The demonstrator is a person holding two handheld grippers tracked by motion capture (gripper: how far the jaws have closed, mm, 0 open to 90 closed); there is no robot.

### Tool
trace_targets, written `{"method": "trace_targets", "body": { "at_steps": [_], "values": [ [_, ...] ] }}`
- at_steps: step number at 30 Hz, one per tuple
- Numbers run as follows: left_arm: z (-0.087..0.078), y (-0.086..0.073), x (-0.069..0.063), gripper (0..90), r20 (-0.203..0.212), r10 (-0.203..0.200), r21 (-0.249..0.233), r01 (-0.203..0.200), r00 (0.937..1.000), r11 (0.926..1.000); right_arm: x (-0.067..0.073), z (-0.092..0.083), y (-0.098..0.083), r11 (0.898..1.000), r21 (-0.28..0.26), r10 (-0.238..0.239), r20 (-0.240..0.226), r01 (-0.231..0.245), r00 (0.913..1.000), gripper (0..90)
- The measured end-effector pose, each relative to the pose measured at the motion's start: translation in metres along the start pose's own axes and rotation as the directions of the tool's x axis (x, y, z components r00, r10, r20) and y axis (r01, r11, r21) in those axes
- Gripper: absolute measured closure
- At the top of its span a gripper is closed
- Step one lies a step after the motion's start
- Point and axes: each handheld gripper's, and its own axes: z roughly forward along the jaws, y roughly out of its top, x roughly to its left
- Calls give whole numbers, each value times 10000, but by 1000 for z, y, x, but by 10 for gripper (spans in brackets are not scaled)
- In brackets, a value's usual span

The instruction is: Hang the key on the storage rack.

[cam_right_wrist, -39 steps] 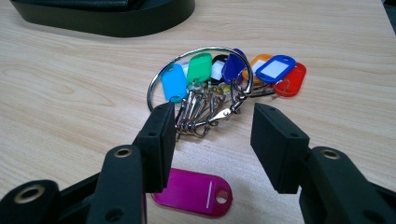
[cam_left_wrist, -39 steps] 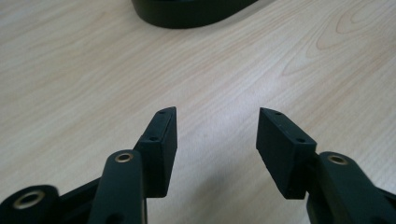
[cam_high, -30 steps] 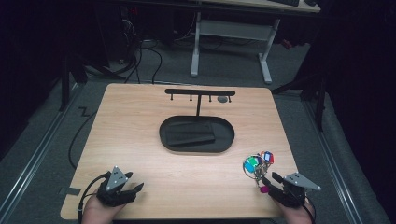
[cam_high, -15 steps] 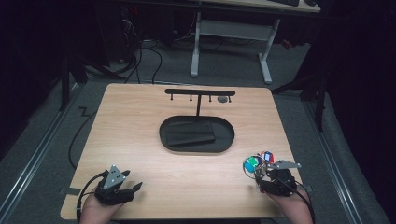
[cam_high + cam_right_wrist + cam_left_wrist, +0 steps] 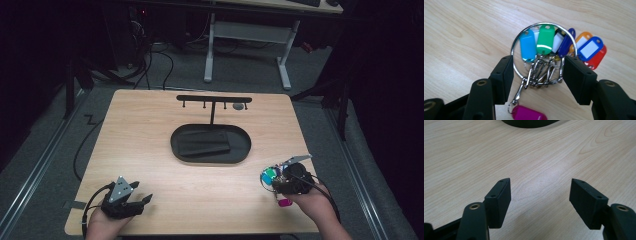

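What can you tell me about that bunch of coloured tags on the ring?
The key ring is a thin, shiny metal hoop lying flat on the wooden table, near its front right corner. Small metal clips hang plastic tags from it: light blue, green, white, dark blue, orange, red and, apart from the rest, magenta. Some have white label windows. The right gripper straddles it with jaws open on either side; whether they touch the hoop is unclear.

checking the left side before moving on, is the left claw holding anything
No, in the left gripper view the left claw stands open over the bare wooden table, with nothing between its jaws.
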Motion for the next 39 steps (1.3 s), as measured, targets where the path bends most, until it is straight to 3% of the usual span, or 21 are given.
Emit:
{"method": "trace_targets", "body": {
  "at_steps": [4, 8, 11, 16, 19, 21, 27, 30, 35, 39],
  "values": [
    [1, 0, -1, 343, 1, -2, 46, 2, 10000, 10000, -4, 1, 5, 9996, 231, -138, 90, 136, 9999, 424],
    [-2, -2, -3, 343, 72, 246, 106, -247, 9997, 9996, -8, 3, 10, 9950, 934, -347, -99, 354, 9993, 478],
    [-6, -3, -5, 337, 223, 325, 131, -328, 9992, 9994, -10, 2, 15, 9890, 1343, -632, 25, 623, 9980, 485],
    [-10, -2, -6, 340, 256, 240, -51, -239, 9994, 9997, -20, 0, 20, 9868, 1565, -448, 141, 420, 9989, 515],
    [-8, -4, -7, 339, 426, 390, -12, -390, 9983, 9992, -31, 3, 27, 9849, 1690, -409, 119, 383, 9991, 535],
    [-7, -4, -9, 339, 467, 526, 38, -529, 9975, 9986, -37, 8, 31, 9840, 1754, -319, 92, 298, 9994, 556],
    [-6, -5, -11, 340, 614, 670, 26, -672, 9959, 9977, -49, 32, 43, 9673, 2498, -424, -134, 444, 9990, 593],
    [-5, -7, -11, 339, 631, 753, 135, -763, 9952, 9970, -54, 38, 47, 9654, 2582, -317, -256, 372, 9992, 607],
    [-5, -8, -9, 339, 581, 761, 169, -772, 9954, 9969, -51, 50, 49, 9524, 2980, -534, -430, 638, 9976, 622],
    [-6, -8, -8, 336, 520, 635, 114, -641, 9966, 9979, -50, 53, 51, 9499, 3049, -548, -535, 686, 9971, 711]
  ]
}}
